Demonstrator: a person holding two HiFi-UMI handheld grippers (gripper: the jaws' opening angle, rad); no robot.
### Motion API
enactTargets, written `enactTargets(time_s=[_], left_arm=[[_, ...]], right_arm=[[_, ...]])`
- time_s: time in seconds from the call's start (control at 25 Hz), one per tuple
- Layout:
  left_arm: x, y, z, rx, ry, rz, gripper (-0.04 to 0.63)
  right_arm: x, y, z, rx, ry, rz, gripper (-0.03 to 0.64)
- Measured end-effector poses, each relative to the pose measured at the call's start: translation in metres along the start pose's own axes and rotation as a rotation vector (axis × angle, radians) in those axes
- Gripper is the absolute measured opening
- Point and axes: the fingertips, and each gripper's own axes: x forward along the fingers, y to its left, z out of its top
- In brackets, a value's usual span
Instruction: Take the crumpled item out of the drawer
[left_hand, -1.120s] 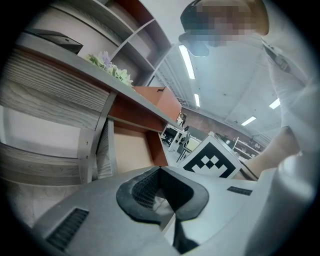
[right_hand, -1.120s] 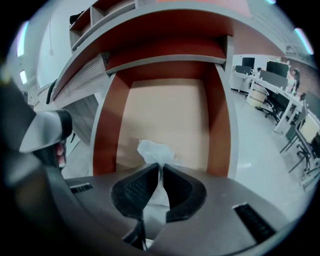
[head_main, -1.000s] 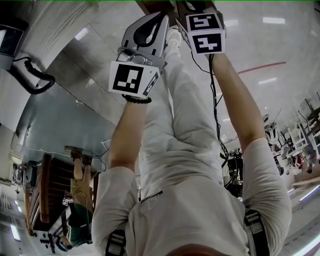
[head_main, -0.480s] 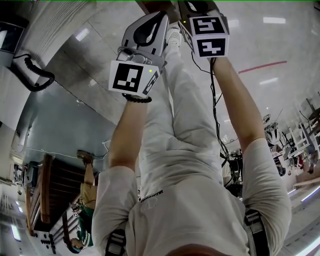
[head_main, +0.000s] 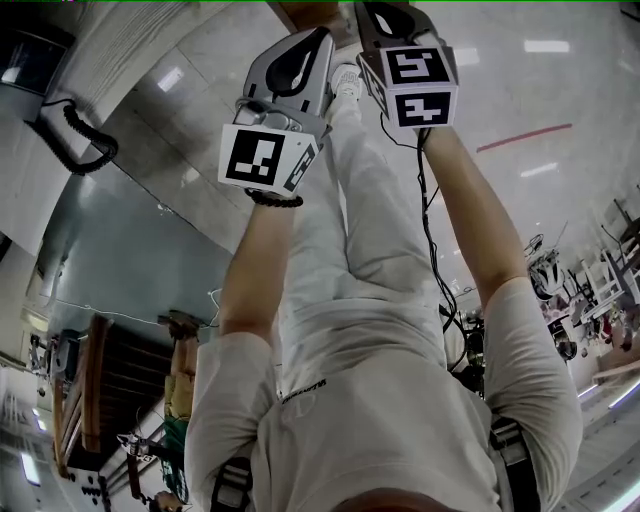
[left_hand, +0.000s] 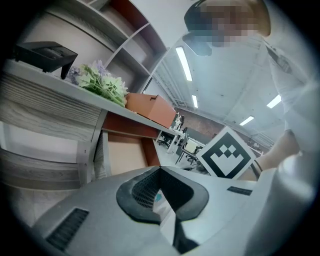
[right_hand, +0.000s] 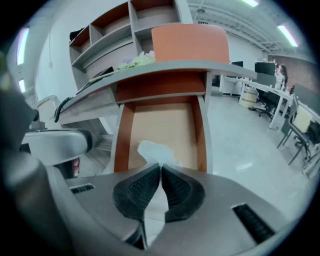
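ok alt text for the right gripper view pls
The right gripper pinches a crumpled white item in front of an open wooden drawer under a grey desk top. The left gripper shows at the left edge; office desks stand far right.

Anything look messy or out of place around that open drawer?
Only the crumpled white item: a wad seen against the bare bottom of the open drawer, pinched in the right gripper's jaws. Nothing looks spilled or broken.
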Motion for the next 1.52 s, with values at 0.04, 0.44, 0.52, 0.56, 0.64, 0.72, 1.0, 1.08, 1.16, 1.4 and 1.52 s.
enactTargets(time_s=[0.04,0.44,0.52,0.56,0.64,0.72,1.0,1.08,1.16,1.4,1.52], left_arm=[[-0.002,-0.001,0.004,0.002,-0.003,0.001,-0.002],[-0.030,-0.021,0.058,0.040,-0.029,0.011,0.000],[-0.038,-0.027,0.073,0.059,-0.034,0.005,0.000],[-0.042,-0.028,0.079,0.068,-0.036,0.004,0.000],[-0.050,-0.029,0.090,0.082,-0.041,0.006,0.000],[-0.058,-0.035,0.102,0.093,-0.045,0.010,0.000],[-0.091,-0.069,0.154,0.105,-0.085,0.009,-0.001],[-0.100,-0.074,0.172,0.114,-0.107,0.018,0.000],[-0.108,-0.076,0.191,0.144,-0.125,0.030,0.000],[-0.135,-0.091,0.244,0.196,-0.176,0.036,0.000],[-0.152,-0.095,0.268,0.209,-0.206,0.046,-0.001]], right_arm=[[-0.004,0.002,0.003,0.004,-0.005,0.002,0.011],[-0.067,0.014,0.052,0.018,-0.069,0.002,0.011],[-0.083,0.017,0.061,0.028,-0.086,0.000,0.012],[-0.089,0.020,0.065,0.032,-0.096,-0.003,0.011],[-0.103,0.024,0.074,0.034,-0.123,-0.007,0.011],[-0.121,0.028,0.085,0.032,-0.154,-0.009,0.011],[-0.203,0.036,0.129,0.035,-0.252,-0.032,0.011],[-0.223,0.037,0.145,0.032,-0.282,-0.042,0.011],[-0.241,0.038,0.163,0.027,-0.316,-0.050,0.011],[-0.300,0.041,0.201,0.017,-0.395,-0.070,0.011],[-0.325,0.044,0.217,0.013,-0.432,-0.082,0.011]])
